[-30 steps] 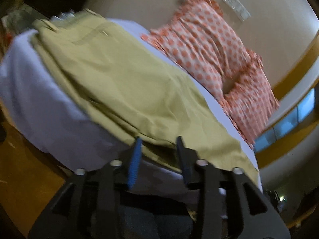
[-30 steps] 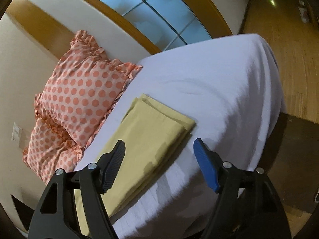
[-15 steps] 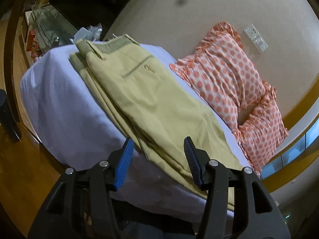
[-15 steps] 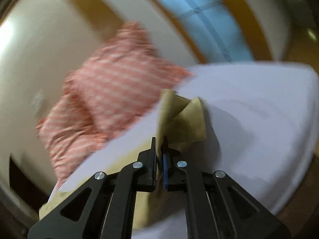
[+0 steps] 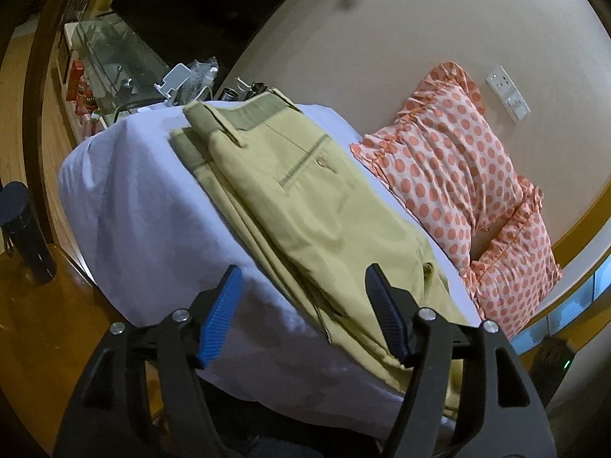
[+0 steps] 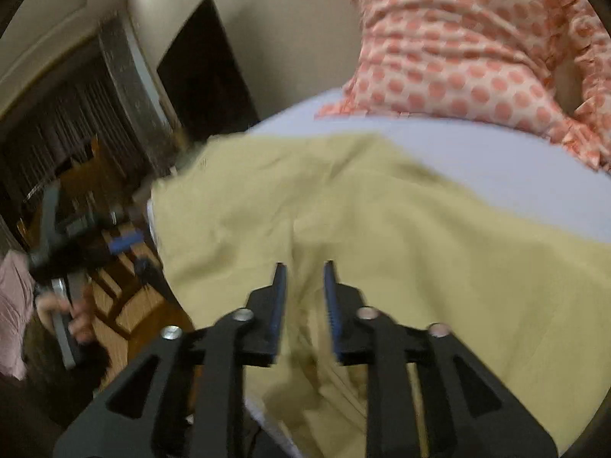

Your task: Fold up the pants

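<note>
**Right gripper lets go of the hem as the fold lands**

Half a second after the right gripper (image 6: 301, 286) was clamped on a raised corner of the khaki pants (image 5: 305, 206), its jaws stood a little apart over flat cloth, with no fabric between them in the blurred right wrist view. In the same interval the left gripper (image 5: 301, 307) widened further; its jaws were spread wide, holding nothing, low at the near edge of the bed (image 5: 126, 191). A second earlier the leg ends had lain stretched out toward the far corner of the mattress.

The pants lay on the white sheet, halved lengthwise with one leg stacked on the other, the waistband (image 5: 248, 114) toward the cluttered bedside and a welt pocket (image 5: 305, 164) facing up. Two polka-dot pillows (image 5: 458, 175) sat just beside them against the wall. The left gripper also showed at the left of the right wrist view, off the mattress.

The cotton looked light, limp and prone to creasing, so it would likely sag and slide between layers if lifted by one point. The firmer holds appeared to be the stitched waistband and the hems, pinched through all layers at once. How neatly the folded-over part had settled could not be judged through the blur.
</note>
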The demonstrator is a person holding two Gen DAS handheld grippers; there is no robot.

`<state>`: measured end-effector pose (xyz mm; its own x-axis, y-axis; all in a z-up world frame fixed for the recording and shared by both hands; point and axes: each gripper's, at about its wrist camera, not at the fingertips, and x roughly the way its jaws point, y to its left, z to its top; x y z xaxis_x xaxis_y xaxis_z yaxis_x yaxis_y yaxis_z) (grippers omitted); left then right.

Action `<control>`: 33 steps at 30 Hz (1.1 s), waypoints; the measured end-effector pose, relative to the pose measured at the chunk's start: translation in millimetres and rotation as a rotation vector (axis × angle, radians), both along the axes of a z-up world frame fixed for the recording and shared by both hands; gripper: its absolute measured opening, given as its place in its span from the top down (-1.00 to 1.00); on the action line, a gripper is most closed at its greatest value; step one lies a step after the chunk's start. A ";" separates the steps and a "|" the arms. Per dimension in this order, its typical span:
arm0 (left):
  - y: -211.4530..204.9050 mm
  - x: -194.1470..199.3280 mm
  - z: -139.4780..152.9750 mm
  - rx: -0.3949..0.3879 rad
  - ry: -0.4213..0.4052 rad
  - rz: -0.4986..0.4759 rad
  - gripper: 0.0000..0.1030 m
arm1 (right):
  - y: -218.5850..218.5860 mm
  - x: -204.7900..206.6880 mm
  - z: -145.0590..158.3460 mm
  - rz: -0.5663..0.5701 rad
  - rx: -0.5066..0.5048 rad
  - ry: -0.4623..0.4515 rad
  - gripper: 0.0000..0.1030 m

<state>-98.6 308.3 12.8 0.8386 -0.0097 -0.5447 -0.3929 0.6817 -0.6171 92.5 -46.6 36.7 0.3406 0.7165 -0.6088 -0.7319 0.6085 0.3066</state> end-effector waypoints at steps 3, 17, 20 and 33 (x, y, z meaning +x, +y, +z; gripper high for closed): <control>15.1 3.7 -0.4 -0.028 -0.012 0.017 -0.32 | -19.8 -11.6 13.9 -0.058 0.100 -0.032 -0.70; 42.5 22.4 -14.9 -0.305 -0.035 0.067 -0.28 | -50.0 -2.3 20.2 -0.142 0.166 -0.022 -0.78; 36.0 31.1 -23.0 -0.399 -0.061 0.008 -0.29 | -47.8 -0.5 18.0 -0.136 0.178 -0.011 -0.80; 66.0 79.4 -4.3 -0.158 0.108 0.083 0.81 | -83.0 -4.2 25.0 -0.199 0.228 -0.042 -0.80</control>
<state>-19.2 374.4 8.5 0.7767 -0.0354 -0.6288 -0.5137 0.5421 -0.6650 88.3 -129.6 61.7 0.5091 0.7500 -0.4224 -0.6202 0.6599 0.4241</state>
